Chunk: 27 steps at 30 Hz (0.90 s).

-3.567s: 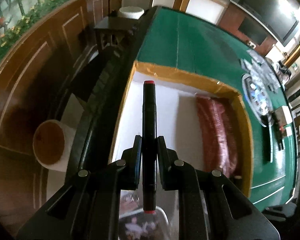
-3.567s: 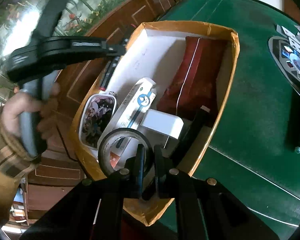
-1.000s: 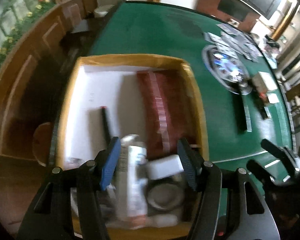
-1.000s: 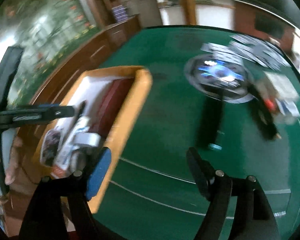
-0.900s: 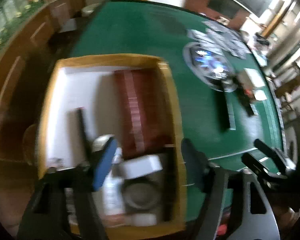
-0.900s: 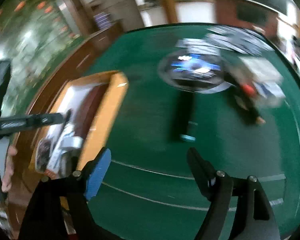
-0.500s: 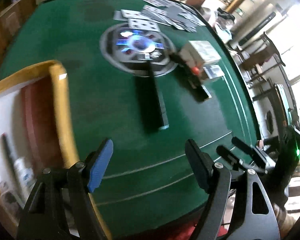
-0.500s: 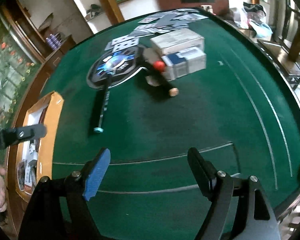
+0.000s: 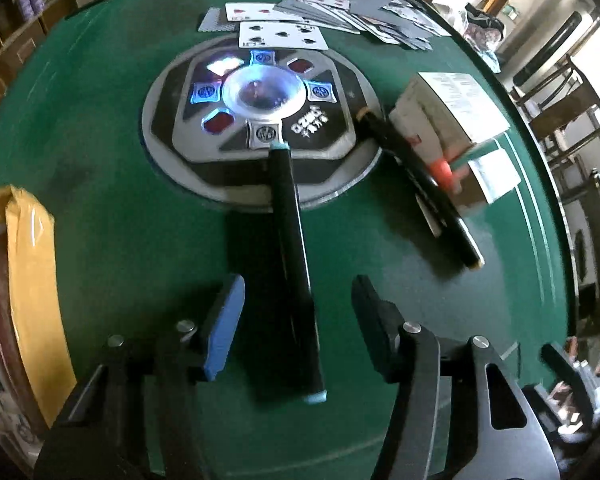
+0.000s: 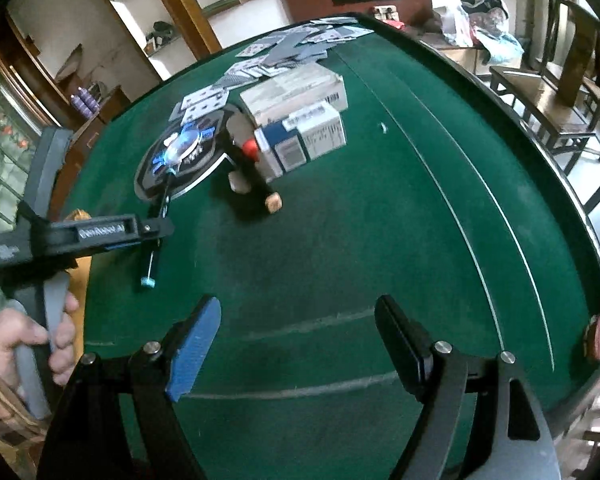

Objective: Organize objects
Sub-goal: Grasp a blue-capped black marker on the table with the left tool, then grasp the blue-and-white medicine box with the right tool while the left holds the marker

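The left tongs (image 9: pixel 298 320) are wide apart over a black pen with teal ends (image 9: pixel 294 264) lying on the green table (image 9: pixel 100 152). Its far tip rests on the round disc (image 9: pixel 260 120). Another black pen (image 9: pixel 424 184) leans by two boxes (image 9: pixel 456 112). Cards (image 9: pixel 332 16) lie behind. The yellow box (image 9: pixel 28 264) sits left. The right tongs (image 10: pixel 300 344) are wide apart, holding nothing.

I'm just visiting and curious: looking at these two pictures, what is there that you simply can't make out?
- Yellow box: cut off by the left wrist view's left edge; its contents are barely visible.
- Playing cards: too small in the right wrist view to read.
- Teal-capped marker: its middle is hidden behind the left claw there.
- White cartons: printing blurred in both views.
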Tool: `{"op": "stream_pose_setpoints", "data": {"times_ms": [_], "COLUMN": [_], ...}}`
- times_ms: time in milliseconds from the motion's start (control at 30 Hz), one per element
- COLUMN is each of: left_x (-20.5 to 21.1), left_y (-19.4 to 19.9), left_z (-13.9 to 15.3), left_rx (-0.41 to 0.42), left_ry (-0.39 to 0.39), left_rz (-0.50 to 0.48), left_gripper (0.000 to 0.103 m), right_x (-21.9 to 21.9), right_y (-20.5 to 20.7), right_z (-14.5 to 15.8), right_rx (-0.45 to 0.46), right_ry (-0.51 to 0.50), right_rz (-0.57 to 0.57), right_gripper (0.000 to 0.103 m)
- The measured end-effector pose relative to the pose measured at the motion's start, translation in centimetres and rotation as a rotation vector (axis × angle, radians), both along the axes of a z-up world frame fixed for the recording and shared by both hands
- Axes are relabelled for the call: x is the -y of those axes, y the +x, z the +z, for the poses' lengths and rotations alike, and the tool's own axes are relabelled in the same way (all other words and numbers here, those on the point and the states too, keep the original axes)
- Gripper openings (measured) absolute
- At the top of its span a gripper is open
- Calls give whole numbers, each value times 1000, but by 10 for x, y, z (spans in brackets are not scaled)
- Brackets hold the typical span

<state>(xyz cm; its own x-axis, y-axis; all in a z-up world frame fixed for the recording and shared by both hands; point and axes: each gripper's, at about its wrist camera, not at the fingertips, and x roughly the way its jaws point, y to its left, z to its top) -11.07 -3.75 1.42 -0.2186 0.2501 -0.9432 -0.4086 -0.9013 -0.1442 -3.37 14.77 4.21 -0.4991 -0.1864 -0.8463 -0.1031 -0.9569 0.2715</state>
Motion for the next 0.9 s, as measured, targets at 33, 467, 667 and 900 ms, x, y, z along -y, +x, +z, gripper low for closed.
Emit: {"op": "stream_pose_setpoints", "data": {"times_ms": [33, 467, 667, 900], "left_x": [-2, 3, 12, 36], "left_y": [-1, 26, 37, 38], "left_z": [0, 1, 2, 3], "left_rx": [-6, -24, -6, 25], "left_ry": [-5, -34, -36, -13], "left_rz": [-2, -4, 9, 48], "left_gripper": [55, 14, 14, 14], "right_x": [-3, -47, -37, 8], "right_y": [-5, -129, -153, -96], "right_z": [2, 9, -16, 0], "right_rx": [-6, -56, 20, 109], "right_ry": [8, -81, -313, -443], "right_rz": [9, 183, 207, 457], "right_gripper": [80, 80, 80, 80]}}
